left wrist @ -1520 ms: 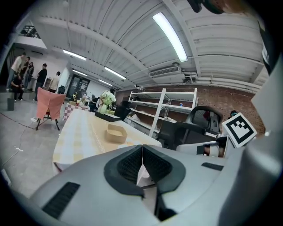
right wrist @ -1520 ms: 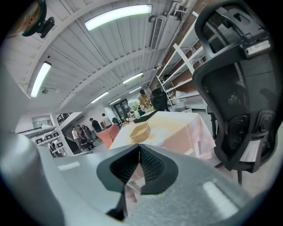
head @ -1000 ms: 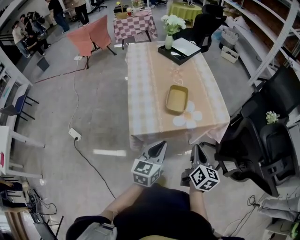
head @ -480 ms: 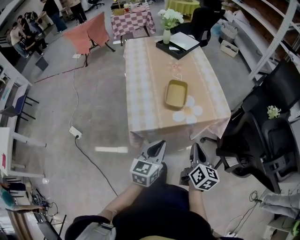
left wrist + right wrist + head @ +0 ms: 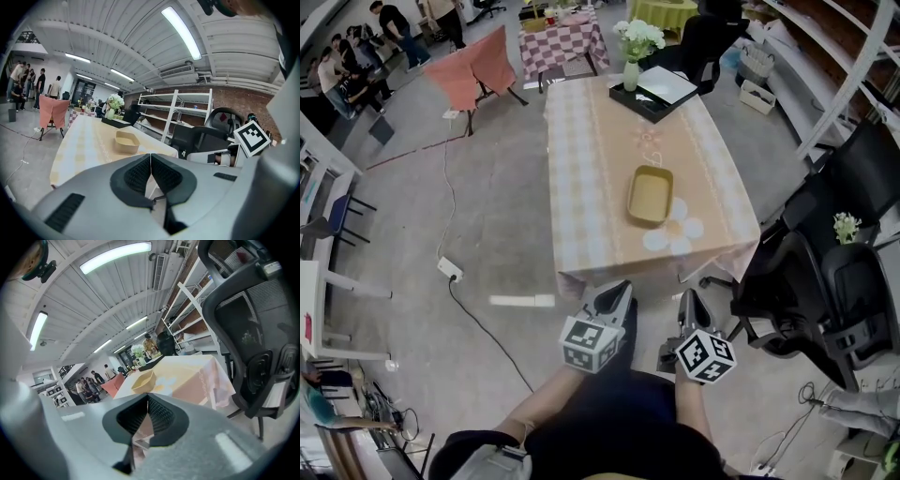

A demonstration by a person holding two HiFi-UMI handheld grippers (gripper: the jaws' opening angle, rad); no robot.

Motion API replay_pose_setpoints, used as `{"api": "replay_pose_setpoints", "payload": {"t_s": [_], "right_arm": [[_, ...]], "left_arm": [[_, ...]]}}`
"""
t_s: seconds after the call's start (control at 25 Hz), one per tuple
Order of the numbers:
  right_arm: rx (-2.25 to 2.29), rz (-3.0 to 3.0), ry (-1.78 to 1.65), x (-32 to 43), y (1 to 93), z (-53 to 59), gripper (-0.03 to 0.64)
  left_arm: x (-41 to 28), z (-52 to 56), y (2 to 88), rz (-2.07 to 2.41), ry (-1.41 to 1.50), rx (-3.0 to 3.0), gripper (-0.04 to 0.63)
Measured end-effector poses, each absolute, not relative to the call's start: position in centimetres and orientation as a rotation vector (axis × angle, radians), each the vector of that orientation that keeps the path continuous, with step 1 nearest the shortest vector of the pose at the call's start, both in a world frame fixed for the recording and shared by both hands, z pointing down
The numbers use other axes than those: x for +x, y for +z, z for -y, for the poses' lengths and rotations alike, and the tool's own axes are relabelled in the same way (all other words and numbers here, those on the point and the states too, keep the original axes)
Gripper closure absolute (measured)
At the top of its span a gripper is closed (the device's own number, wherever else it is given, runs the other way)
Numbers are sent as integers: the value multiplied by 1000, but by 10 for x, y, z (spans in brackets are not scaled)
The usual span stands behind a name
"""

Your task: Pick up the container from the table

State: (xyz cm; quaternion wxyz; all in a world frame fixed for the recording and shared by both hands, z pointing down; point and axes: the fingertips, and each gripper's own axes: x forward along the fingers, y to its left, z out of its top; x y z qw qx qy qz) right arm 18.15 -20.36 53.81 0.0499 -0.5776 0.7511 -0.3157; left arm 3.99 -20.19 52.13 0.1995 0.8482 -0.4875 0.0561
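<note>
Almost nothing has changed over the last second: your left gripper and right gripper still hang clenched and empty short of the table's near edge, and the container sits untouched toward its near right corner, so the reach hasn't begun.

Grippers: two, left gripper and right gripper, lower centre.
Container: one, tan, mid-frame.
Cloth-covered tables: three, main table, checkered table, green table, centre to top.
Flower vase: one, top centre.
Black tray: one, beside it.
Power strip: one, left floor.
</note>
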Motion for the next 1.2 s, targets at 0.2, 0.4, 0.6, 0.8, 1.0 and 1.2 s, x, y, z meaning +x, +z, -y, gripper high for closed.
{"api": "replay_pose_setpoints", "payload": {"t_s": [0.2,0.4,0.6,0.8,1.0,1.2], "right_arm": [[-1747,-2293,-960,179,532,234,612],[-1746,-2308,-951,175,525,270,612],[-1741,-2327,-931,170,519,305,612],[-1761,-2328,-920,169,516,339,612],[-1786,-2318,-911,165,514,366,612],[-1801,-2312,-934,161,519,387,612]], "left_arm": [[41,232,513,1369,163,2379,584],[38,265,506,1376,163,2383,584],[35,302,501,1372,152,2397,584],[34,340,496,1363,138,2408,584],[29,370,494,1349,126,2412,584],[25,394,492,1350,114,2414,584]]}}
